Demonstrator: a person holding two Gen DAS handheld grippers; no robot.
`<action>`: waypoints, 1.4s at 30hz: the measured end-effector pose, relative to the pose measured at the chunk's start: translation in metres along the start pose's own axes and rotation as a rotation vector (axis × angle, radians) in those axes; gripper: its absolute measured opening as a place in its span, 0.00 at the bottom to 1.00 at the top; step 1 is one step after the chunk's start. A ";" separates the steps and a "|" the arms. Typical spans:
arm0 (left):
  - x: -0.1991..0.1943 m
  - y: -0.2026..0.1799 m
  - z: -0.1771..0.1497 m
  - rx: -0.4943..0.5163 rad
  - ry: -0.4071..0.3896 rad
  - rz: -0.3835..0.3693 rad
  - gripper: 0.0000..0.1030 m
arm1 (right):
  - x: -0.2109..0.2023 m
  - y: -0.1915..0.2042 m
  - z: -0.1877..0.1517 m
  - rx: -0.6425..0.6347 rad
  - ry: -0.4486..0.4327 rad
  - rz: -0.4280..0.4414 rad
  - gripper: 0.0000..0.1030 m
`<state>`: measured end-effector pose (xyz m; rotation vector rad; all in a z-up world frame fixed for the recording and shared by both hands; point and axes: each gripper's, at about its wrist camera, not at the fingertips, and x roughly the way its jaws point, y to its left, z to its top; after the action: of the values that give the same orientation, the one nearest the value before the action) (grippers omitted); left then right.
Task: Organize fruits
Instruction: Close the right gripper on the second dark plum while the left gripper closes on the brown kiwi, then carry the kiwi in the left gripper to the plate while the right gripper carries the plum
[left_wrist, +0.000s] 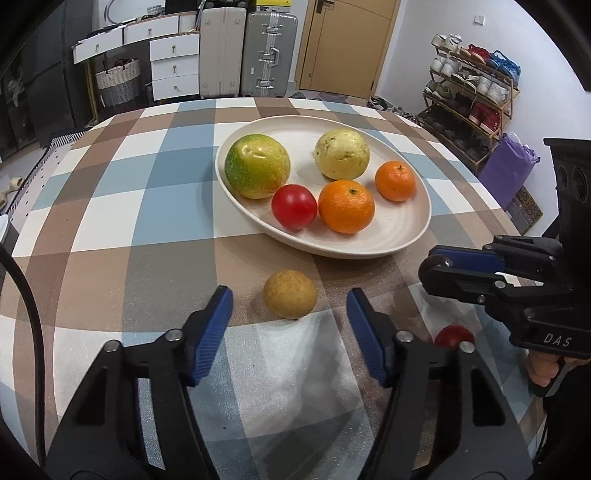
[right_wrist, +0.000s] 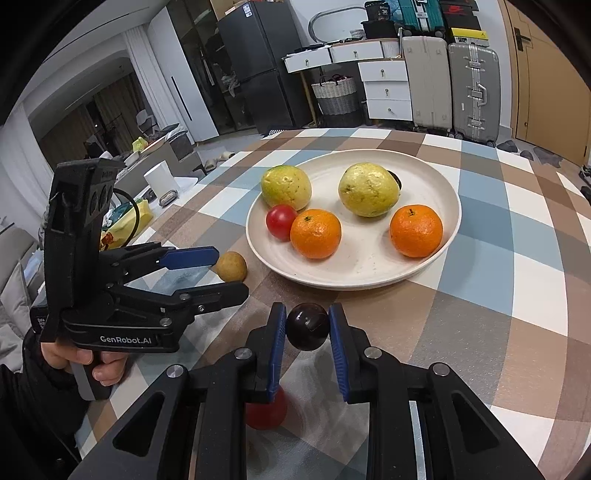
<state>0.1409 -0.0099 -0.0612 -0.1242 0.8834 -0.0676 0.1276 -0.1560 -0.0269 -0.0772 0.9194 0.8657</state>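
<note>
A cream plate (left_wrist: 399, 240) sits on the checked tablecloth (left_wrist: 110, 206), just above the middle of the left wrist view, and it carries five fruits: a green-yellow round fruit (left_wrist: 257, 166) at its left, a pale yellow fruit (left_wrist: 341, 153) towards the back, a red tomato (left_wrist: 294, 206) at the front, a large orange (left_wrist: 346, 206) touching the tomato's right side, and a smaller orange (left_wrist: 395, 181) further right. Below the plate, off it on the cloth, lies a small tan fruit (left_wrist: 290, 293). The left gripper (left_wrist: 290, 325) comes up from the bottom of that view with its blue pads (left_wrist: 210, 332) partly spread, one on either side of the tan fruit and neither touching it; nothing is held. In the right wrist view the right gripper (right_wrist: 307, 328), low in the centre, is clamped on a small dark round fruit (right_wrist: 307, 326), lifted clear of the cloth. A second red tomato (right_wrist: 266, 410) lies on the cloth under that gripper's left finger, near the bottom of the frame. A hand (right_wrist: 88, 363) at the lower left grips the left tool's handle.
</note>
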 end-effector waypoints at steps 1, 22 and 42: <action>0.000 -0.001 0.000 0.006 0.001 -0.005 0.47 | 0.000 0.000 0.000 0.000 0.000 -0.002 0.23; -0.022 -0.012 0.000 0.035 -0.089 -0.014 0.26 | -0.008 -0.004 0.001 0.016 -0.049 0.010 0.23; -0.038 -0.017 0.012 0.034 -0.145 -0.016 0.26 | -0.025 -0.015 0.009 0.060 -0.170 -0.018 0.23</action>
<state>0.1265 -0.0219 -0.0221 -0.1036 0.7359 -0.0877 0.1363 -0.1782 -0.0070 0.0395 0.7839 0.8146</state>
